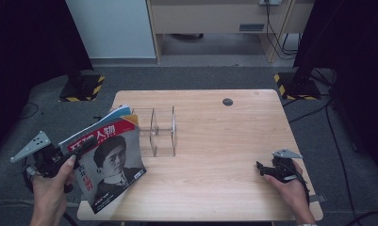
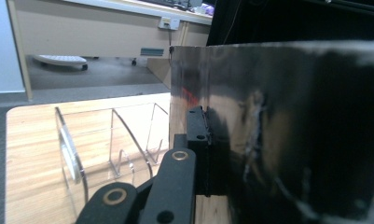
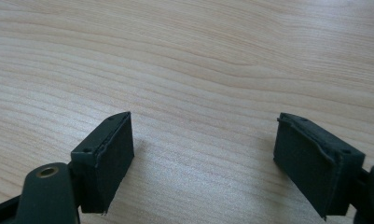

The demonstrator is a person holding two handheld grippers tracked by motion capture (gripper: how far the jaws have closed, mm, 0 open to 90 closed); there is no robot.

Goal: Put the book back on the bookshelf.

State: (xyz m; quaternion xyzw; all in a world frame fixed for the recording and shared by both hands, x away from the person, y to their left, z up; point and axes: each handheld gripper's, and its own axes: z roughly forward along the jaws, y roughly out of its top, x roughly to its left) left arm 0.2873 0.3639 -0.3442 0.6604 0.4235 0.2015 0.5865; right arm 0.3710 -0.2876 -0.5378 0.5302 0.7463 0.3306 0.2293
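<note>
Left gripper (image 1: 78,149) closed tight on the left edge of a magazine (image 1: 112,165), at the near left corner of the table (image 1: 215,141). Held lifted and tilted, cover facing up, probably so that the thin spine can later slide between the walls of the clear acrylic rack (image 1: 159,131) just beyond it, toward the far side. More magazines (image 1: 120,112) seen leaning at the left end of that rack. Right gripper (image 1: 264,170) resting low at the near right of the table, well apart from the work, jaws wide open and holding nothing; probably kept free to steady the rack or the pages.

From the left gripper view: one pad (image 2: 197,140) pressed flat against the glossy dark sheet of the magazine (image 2: 287,130), and the curved dividers of the rack (image 2: 114,140) seen empty and close. From the right gripper view: bare wood grain of the table (image 3: 198,60) between the two spread pads (image 3: 114,154).
</note>
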